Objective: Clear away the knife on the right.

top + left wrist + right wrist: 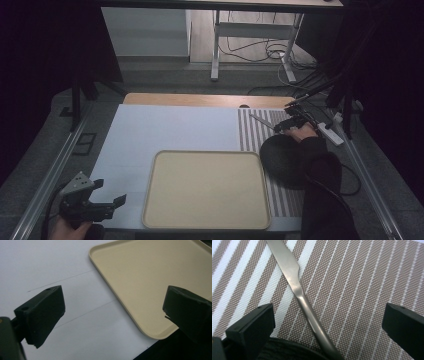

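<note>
Right claw (328,320) agape astride knife (297,287)

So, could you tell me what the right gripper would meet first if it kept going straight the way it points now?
Most likely the knife: its handle lies between the open jaws of the right gripper, on the striped placemat. How far above it the gripper is, I can't tell.

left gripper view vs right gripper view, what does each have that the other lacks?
Left gripper view: the beige tray lying empty on the white sheet, with the left gripper open above the tray's near corner and the sheet.

Right gripper view: a metal knife lying diagonally on the striped placemat, its handle running over the rim of a black plate, between the jaws of the open right gripper.

Shared: two black jaws set wide apart, holding nothing.
</note>
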Tool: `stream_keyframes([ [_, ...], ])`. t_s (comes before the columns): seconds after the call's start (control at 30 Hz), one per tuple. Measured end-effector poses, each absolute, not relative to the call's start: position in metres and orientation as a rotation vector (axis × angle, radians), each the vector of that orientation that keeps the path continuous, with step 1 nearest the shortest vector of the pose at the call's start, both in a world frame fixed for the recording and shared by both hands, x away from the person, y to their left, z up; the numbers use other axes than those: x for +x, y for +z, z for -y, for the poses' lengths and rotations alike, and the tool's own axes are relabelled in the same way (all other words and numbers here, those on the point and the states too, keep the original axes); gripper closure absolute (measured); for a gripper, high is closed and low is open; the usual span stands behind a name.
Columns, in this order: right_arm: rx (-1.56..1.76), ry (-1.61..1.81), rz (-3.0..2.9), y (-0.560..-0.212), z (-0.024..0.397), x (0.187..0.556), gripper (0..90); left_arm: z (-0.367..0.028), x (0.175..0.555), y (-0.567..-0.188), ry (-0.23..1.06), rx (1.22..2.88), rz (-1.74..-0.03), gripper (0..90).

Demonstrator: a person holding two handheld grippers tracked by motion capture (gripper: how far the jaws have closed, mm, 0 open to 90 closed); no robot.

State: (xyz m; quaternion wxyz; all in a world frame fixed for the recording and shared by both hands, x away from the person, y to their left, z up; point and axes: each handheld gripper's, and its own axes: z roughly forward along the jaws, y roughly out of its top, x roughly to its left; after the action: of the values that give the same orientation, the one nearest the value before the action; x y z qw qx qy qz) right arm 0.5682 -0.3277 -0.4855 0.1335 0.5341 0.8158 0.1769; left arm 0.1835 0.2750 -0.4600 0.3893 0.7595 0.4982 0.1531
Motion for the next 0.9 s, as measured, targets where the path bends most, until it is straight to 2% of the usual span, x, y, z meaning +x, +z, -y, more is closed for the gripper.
stream_keyframes([
  [0.07, 1.545, 0.495, -2.364, -0.4879, 0.3266, 0.569, 0.9, -0.2751, 0.1836, -0.4601, 0.387, 1.928, -1.268, 3.8],
  [0.1, 1.539, 0.461, -2.364, -0.4915, 0.3254, 0.5703, 8.2, -0.2751, 0.1836, -0.46, 0.386, 1.928, -1.268, 3.8],
  [0.13, 1.539, 0.461, -2.364, -0.4915, 0.3254, 0.5703, 8.2, -0.2751, 0.1836, -0.46, 0.386, 1.928, -1.268, 3.8],
  [0.2, 1.531, 0.427, -2.359, -0.494, 0.3265, 0.5718, 18.5, -0.2749, 0.1837, -0.46, 0.386, 1.93, -1.268, 3.8],
  [0.23, 1.531, 0.427, -2.359, -0.494, 0.3265, 0.5718, 18.5, -0.2749, 0.1837, -0.46, 0.386, 1.93, -1.268, 3.9],
  [0.33, 1.505, 0.477, -2.404, -0.4931, 0.331, 0.5698, 40.1, -0.275, 0.1836, -0.4601, 0.386, 1.931, -1.268, 3.9],
  [0.37, 1.505, 0.477, -2.404, -0.4931, 0.331, 0.5698, 40.1, -0.275, 0.1836, -0.4601, 0.386, 1.933, -1.267, 3.9],
  [0.4, 1.466, 0.489, -2.428, -0.4909, 0.3319, 0.5684, 55.6, -0.2749, 0.1835, -0.4601, 0.387, 1.933, -1.266, 3.9],
  [0.43, 1.46, 0.492, -2.435, -0.4904, 0.3323, 0.5681, 62.2, -0.2748, 0.1834, -0.4601, 0.387, 1.935, -1.266, 3.9],
  [0.47, 1.46, 0.492, -2.435, -0.4904, 0.3323, 0.5681, 62.2, -0.2748, 0.1834, -0.4601, 0.387, 1.935, -1.266, 3.9],
  [0.5, 1.424, 0.507, -2.453, -0.4901, 0.3331, 0.5674, 77.1, -0.2748, 0.1834, -0.4601, 0.388, 1.935, -1.266, 3.9],
  [0.57, 1.39, 0.502, -2.465, -0.4903, 0.3325, 0.5665, 79.8, -0.2748, 0.1833, -0.4601, 0.388, 1.935, -1.265, 3.9],
  [0.9, 1.297, 0.473, -2.51, -0.4883, 0.3345, 0.567, 80.6, -0.2752, 0.1837, -0.4601, 0.384, 1.929, -1.271, 3.9],
])
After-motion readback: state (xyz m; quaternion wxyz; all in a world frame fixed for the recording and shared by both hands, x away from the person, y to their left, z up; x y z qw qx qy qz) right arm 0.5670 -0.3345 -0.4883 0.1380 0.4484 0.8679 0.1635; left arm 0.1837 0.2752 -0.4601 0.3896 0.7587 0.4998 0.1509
